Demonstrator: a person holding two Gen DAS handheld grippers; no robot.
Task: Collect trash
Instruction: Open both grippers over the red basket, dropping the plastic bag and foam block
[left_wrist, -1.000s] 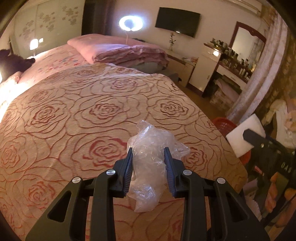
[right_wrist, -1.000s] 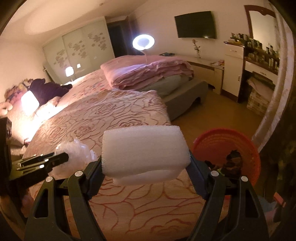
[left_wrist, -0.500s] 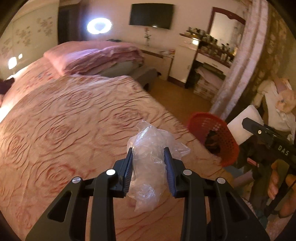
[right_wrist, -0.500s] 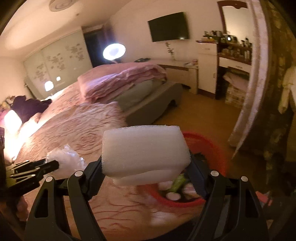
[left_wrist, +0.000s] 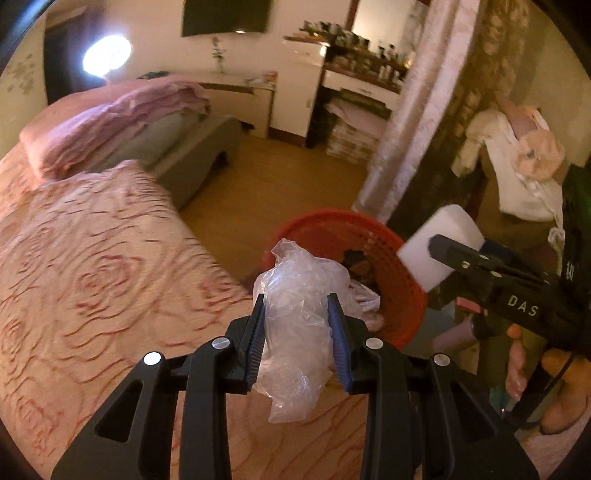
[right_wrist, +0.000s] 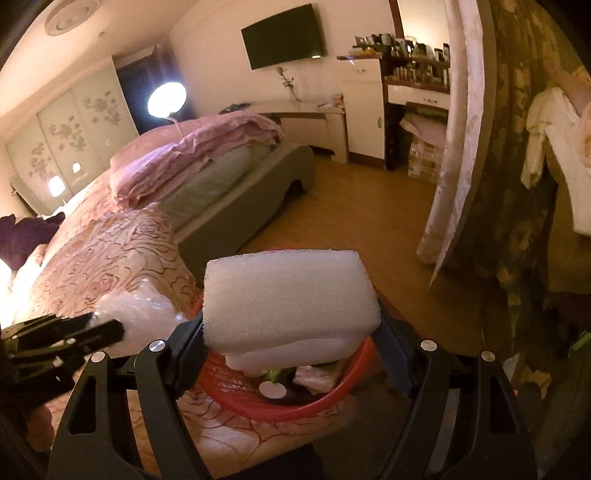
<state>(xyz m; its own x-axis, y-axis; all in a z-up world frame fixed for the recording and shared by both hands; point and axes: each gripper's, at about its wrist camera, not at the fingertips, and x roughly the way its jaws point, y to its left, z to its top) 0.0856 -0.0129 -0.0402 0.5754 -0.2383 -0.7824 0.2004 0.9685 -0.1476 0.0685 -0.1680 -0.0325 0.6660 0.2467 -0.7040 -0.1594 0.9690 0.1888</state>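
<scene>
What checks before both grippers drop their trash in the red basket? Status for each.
1. Left gripper clamped on the crumpled plastic bag: ok.
2. Right gripper clamped on the white foam block: ok.
3. Foam block over the red basket: ok, basket sits directly below in the right wrist view.
4. Plastic bag over the basket opening: cannot tell; in the left wrist view it lines up with the near rim.
5. Basket has room: ok, some trash inside, not full.
6. Grippers apart from each other: ok.

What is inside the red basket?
The red basket holds mixed trash: a white round piece, something green, pale wrappers. The foam block covers the rest.
</scene>
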